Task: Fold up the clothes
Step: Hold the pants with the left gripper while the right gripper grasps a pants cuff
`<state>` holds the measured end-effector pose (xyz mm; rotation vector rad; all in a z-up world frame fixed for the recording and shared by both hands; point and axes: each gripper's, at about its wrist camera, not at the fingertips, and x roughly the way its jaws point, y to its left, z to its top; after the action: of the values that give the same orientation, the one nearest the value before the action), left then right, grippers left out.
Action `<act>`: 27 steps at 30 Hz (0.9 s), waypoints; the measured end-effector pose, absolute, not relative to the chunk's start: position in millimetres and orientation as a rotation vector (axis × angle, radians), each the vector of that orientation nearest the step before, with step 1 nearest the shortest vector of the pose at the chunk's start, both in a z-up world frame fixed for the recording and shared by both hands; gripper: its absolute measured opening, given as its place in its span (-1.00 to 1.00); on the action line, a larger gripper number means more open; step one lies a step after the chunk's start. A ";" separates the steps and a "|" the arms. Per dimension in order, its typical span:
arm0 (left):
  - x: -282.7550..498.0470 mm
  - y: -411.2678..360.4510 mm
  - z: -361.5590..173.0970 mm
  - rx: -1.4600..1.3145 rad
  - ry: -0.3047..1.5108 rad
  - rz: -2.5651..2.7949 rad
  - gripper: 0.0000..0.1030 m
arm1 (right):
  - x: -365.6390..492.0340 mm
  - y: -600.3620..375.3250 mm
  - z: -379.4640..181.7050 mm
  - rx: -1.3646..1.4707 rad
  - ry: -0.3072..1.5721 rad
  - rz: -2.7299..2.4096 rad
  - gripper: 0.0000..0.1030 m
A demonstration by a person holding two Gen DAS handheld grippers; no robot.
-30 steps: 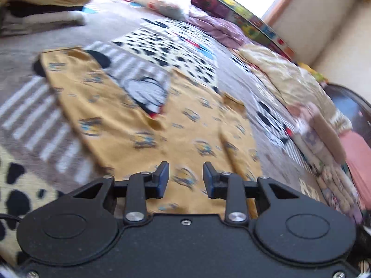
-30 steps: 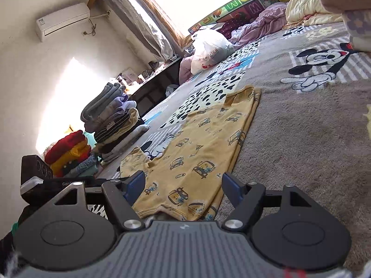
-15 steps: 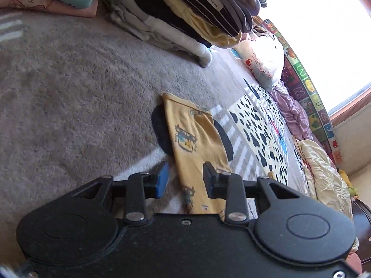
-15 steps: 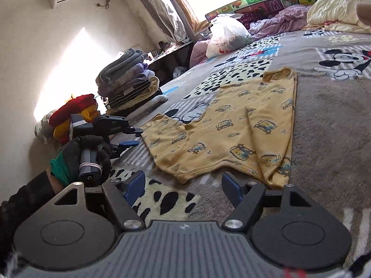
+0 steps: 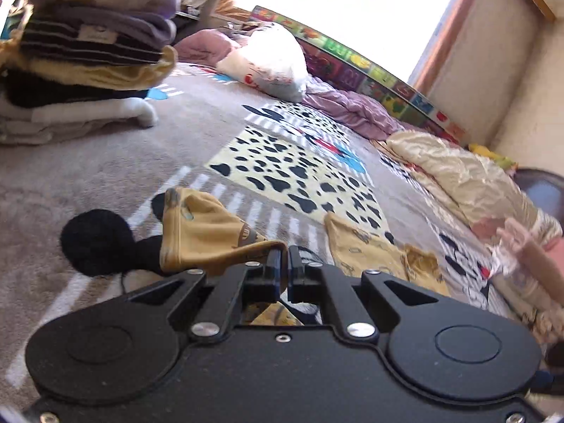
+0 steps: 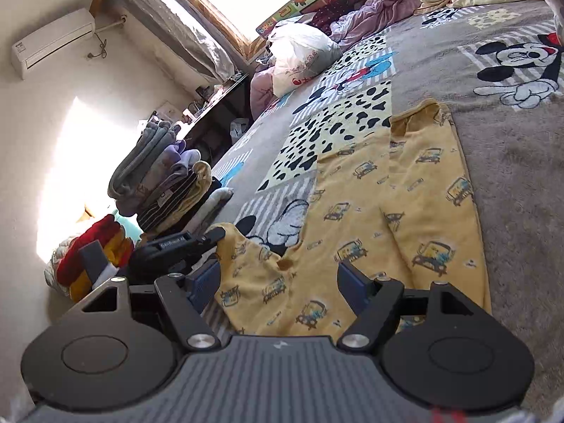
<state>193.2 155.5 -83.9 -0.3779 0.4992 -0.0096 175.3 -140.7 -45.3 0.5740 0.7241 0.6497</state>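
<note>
A yellow garment [image 6: 370, 204] printed with small cars lies spread on a grey cartoon-print blanket [image 6: 511, 162]. My left gripper [image 5: 284, 264] is shut on one end of the yellow garment [image 5: 208, 232], and the pinched cloth rises in a fold off the blanket. From the right wrist view, the left gripper [image 6: 220, 232] sits at the garment's left corner, low over the blanket. My right gripper [image 6: 278, 275] stands open above the garment's near edge, with cloth below the gap and nothing pressed between its blue pads.
A tall stack of folded clothes [image 5: 88, 53] stands at the blanket's left edge, with a red and yellow folded pile [image 6: 91, 246] beside it. A white plastic bag [image 5: 275, 60], a purple cover [image 5: 352, 109] and a cream quilt [image 5: 458, 176] lie along the far side.
My left gripper swung across the blanket to the garment's end and shut on it, lifting the cloth. My right gripper moved in over the garment's near edge, still open.
</note>
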 end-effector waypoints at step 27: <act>210.3 144.3 -107.7 -0.214 0.688 -0.260 -0.08 | 297.7 58.0 -63.0 -0.115 1.036 0.788 0.30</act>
<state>210.3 144.3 -107.7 -0.2144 0.6879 -0.2602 297.7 58.0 -63.0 -0.1150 1.0358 0.7879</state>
